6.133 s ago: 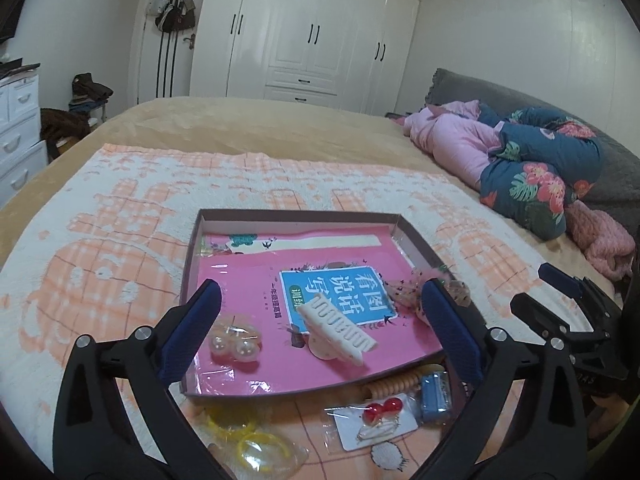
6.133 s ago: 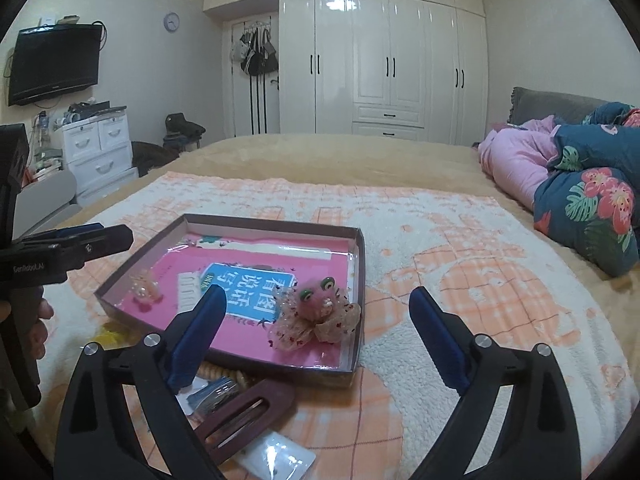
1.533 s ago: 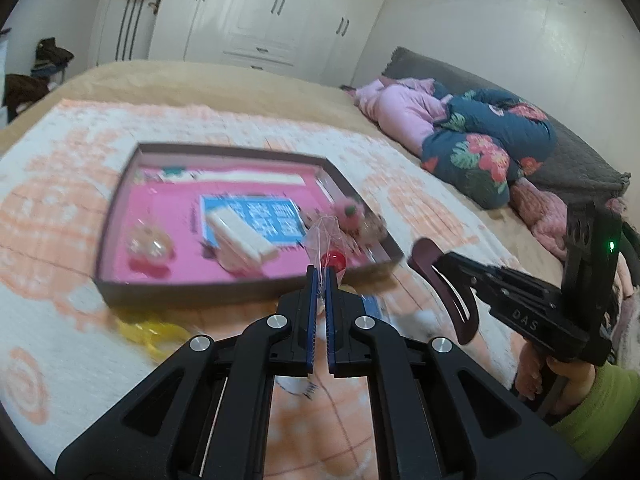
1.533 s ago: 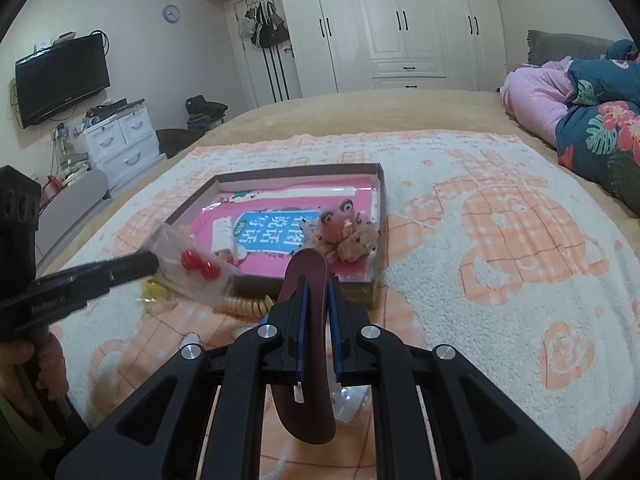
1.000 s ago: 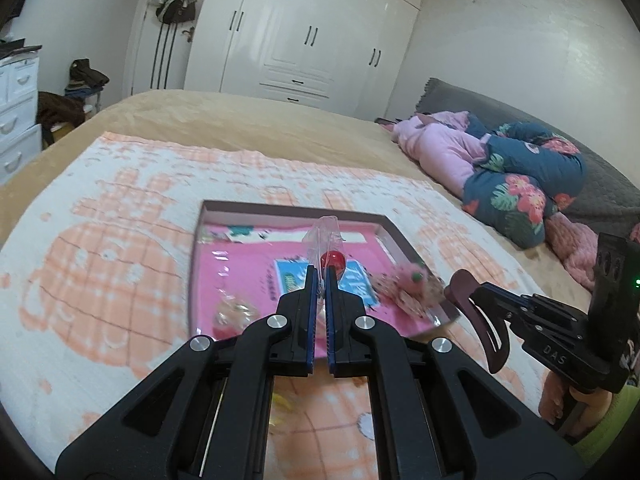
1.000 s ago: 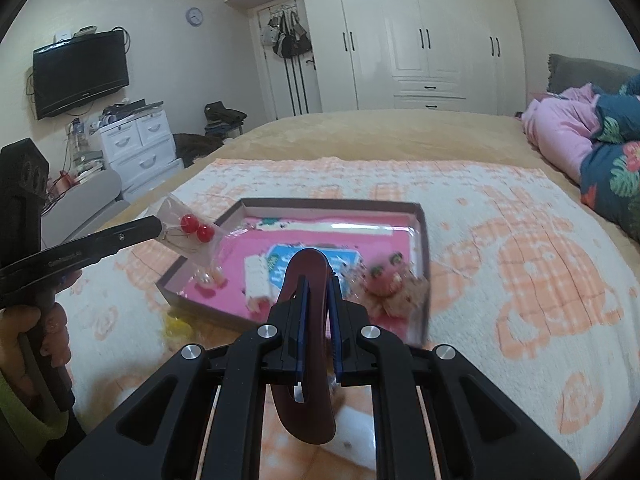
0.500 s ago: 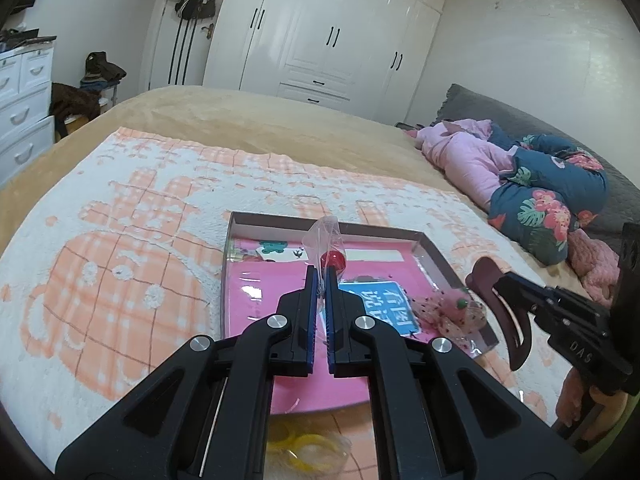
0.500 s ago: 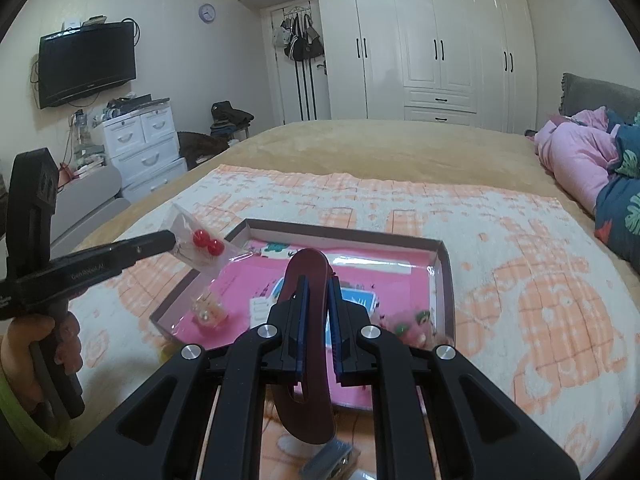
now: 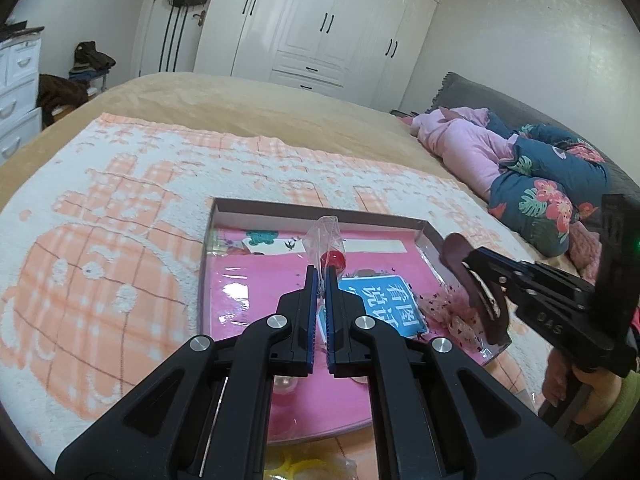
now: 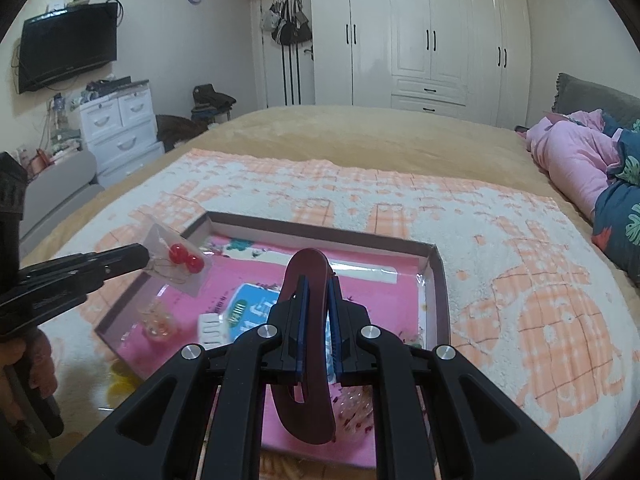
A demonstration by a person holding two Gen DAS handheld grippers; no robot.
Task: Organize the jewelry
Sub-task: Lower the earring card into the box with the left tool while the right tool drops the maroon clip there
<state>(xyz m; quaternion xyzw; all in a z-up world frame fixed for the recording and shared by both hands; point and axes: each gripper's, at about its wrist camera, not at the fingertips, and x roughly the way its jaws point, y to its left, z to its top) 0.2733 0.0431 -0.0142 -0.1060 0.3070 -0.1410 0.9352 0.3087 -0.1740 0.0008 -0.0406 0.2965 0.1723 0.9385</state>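
Pink lining is showing inside the shallow brown box point(image 9: 320, 210), which is lying on an orange-and-white blanket point(image 9: 100, 248) on the bed. Above the box, the left hand-held gripper point(image 9: 321, 280) is clamping its blue pads together on a clear packet of red bead earrings point(image 9: 328, 246), holding it over the box's far half. The right hand-held gripper point(image 10: 318, 292) is pinching a dark maroon hair clip point(image 10: 306, 344) on edge, hanging it over the box's near right part. Inside the box, a white claw clip point(image 10: 211, 328) is lying near the blue label point(image 9: 380, 304), a pearly hair piece point(image 10: 158, 320) is sitting toward the left wall, and a sequinned pink bow point(image 9: 452, 312) is resting by the right wall. Outside the box's near wall, something yellow point(image 9: 296, 466) is lying on the blanket.
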